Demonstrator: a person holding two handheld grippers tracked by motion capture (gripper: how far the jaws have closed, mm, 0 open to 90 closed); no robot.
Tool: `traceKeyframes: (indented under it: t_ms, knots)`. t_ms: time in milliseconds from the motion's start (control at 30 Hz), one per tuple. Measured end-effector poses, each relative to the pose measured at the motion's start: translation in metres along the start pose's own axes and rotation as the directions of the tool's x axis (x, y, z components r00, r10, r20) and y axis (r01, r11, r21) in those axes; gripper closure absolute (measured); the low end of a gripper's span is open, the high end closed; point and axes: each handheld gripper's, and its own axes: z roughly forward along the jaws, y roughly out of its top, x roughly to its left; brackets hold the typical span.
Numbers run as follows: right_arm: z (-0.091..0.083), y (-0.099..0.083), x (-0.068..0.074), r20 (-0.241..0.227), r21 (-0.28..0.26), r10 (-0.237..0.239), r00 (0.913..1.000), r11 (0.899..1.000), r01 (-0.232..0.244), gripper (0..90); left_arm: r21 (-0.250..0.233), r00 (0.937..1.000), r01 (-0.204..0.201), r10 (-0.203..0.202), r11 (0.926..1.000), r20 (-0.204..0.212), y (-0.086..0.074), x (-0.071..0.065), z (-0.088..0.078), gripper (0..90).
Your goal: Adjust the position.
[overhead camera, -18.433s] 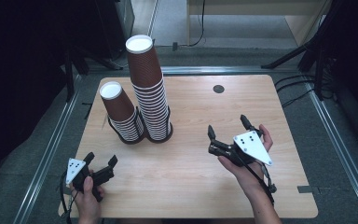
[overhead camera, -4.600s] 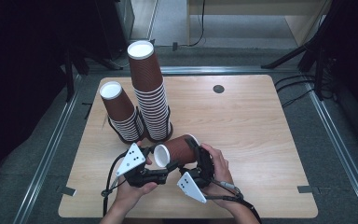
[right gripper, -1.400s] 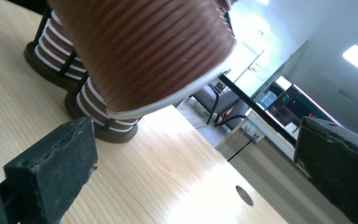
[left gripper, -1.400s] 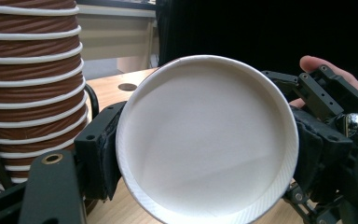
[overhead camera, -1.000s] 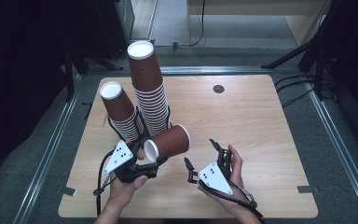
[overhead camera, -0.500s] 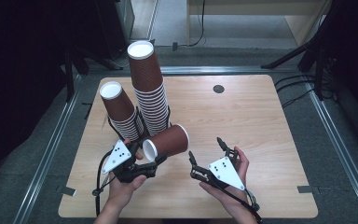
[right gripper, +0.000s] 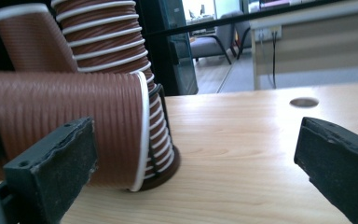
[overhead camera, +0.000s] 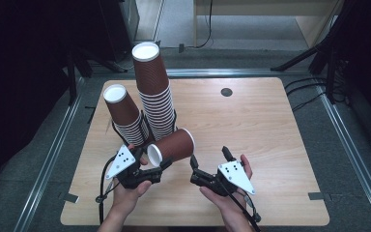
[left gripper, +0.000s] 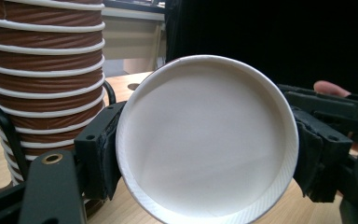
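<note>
In the left gripper view, the cup (left gripper: 205, 140) hides most of the table (left gripper: 303, 210); the cup stack (left gripper: 42, 70) is cut off at top and left edges.

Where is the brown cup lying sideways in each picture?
High view: the sideways cup is mid-table, clamped by the left gripper.
Left gripper view: its white base faces the camera, centre.
Right gripper view: left side.
Shared landmark: tall cup stack.

The right gripper (overhead camera: 208, 163) has let go of the brown cup (overhead camera: 173, 145) and drawn back to its right, jaws apart. The left gripper (overhead camera: 150, 170) alone now holds that cup, lifted from the stacks
</note>
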Motion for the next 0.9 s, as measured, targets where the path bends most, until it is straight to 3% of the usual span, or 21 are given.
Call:
traceKeyframes:
  t_ms: [33,67,200,233,300,333,367,600,767,800,867,900]
  knots:
    - [0.0,0.0,0.002,-0.005,0.002,0.048,0.9988,0.999,-0.048,0.0,-0.001,1.0,0.0,0.0,1.0,-0.002,0.0,0.0,0.0,22.9]
    - [0.0,0.0,0.002,-0.005,0.002,0.048,0.9988,0.999,-0.048,0.0,-0.001,1.0,0.002,-0.002,1.0,-0.002,0.0,0.0,0.0,22.9]
    - [-0.001,-0.001,0.01,-0.039,0.011,0.145,0.9887,0.989,-0.145,0.0,-0.003,1.0,0.004,-0.004,1.0,-0.008,-0.001,0.001,0.0,22.9]
    - [-0.001,-0.001,0.01,-0.039,0.011,0.145,0.9887,0.989,-0.145,0.0,-0.003,0.9999,0.004,-0.004,1.0,-0.01,-0.001,0.001,0.0,22.9]
    - [-0.001,0.0,0.012,-0.042,0.015,0.191,0.9807,0.982,-0.19,0.0,-0.005,0.9999,0.003,-0.003,1.0,-0.012,-0.001,0.001,0.0,22.9]
    - [-0.001,0.003,0.012,-0.05,0.024,0.268,0.9622,0.963,-0.267,0.0,-0.007,0.9999,0.003,-0.004,1.0,-0.013,-0.001,0.001,0.0,22.9]
    - [-0.001,0.003,0.012,-0.05,0.024,0.268,0.9622,0.963,-0.267,0.0,-0.008,0.9999,0.002,-0.003,1.0,-0.015,-0.001,0.001,0.0,22.9]
    - [0.0,0.002,0.018,-0.082,0.046,0.412,0.9075,0.911,-0.409,0.0,-0.011,0.9996,-0.002,0.001,0.9999,-0.027,-0.001,0.001,0.0,22.9]
    - [0.002,0.001,0.02,-0.081,0.076,0.517,0.8524,0.856,-0.512,0.0,-0.021,0.9994,-0.001,0.0,0.9998,-0.034,-0.001,0.002,-0.001,22.9]
    - [0.002,0.0,0.021,-0.08,0.077,0.525,0.8473,0.851,-0.52,0.0,-0.021,0.9994,-0.001,0.0,0.9998,-0.034,-0.001,0.002,-0.001,22.9]
    - [0.003,0.0,0.022,-0.072,0.086,0.555,0.8287,0.831,-0.549,0.0,-0.022,0.9994,-0.001,0.0,0.9998,-0.035,-0.001,0.002,-0.001,22.9]
    - [0.004,-0.001,0.024,-0.073,0.092,0.579,0.812,0.815,-0.573,0.0,-0.022,0.9993,-0.002,0.001,0.9998,-0.036,-0.001,0.002,-0.001,22.9]
